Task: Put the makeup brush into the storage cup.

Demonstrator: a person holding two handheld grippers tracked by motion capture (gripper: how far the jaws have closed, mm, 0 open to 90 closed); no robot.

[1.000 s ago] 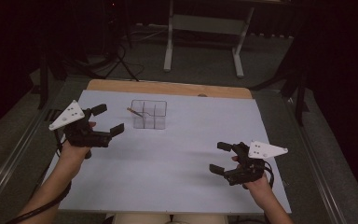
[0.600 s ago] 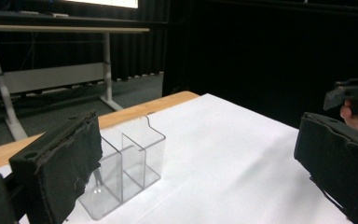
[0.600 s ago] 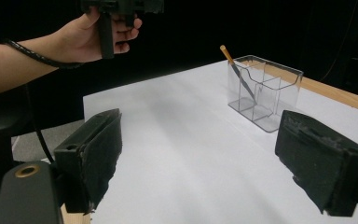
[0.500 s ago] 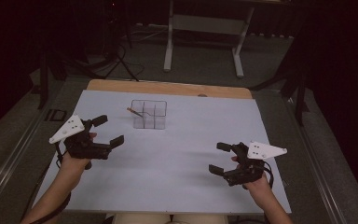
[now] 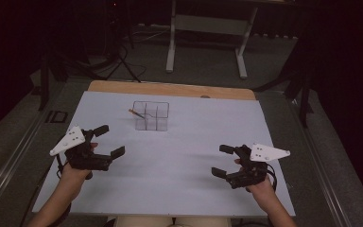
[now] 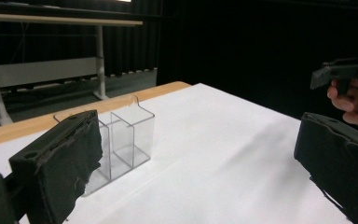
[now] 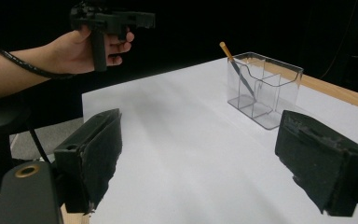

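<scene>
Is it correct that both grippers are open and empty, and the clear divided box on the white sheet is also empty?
Not quite: the clear divided box is not empty. A thin pencil-like stick with an orange tip leans inside it, as the right gripper view shows. The rest holds: the left gripper and the right gripper are both open and empty, and the box stands on the white sheet.

Dark studio-like lab, black curtains (image 6: 242,42), white-covered table (image 5: 194,156), tripod legs (image 5: 123,64), floor cables (image 5: 137,35)
</scene>
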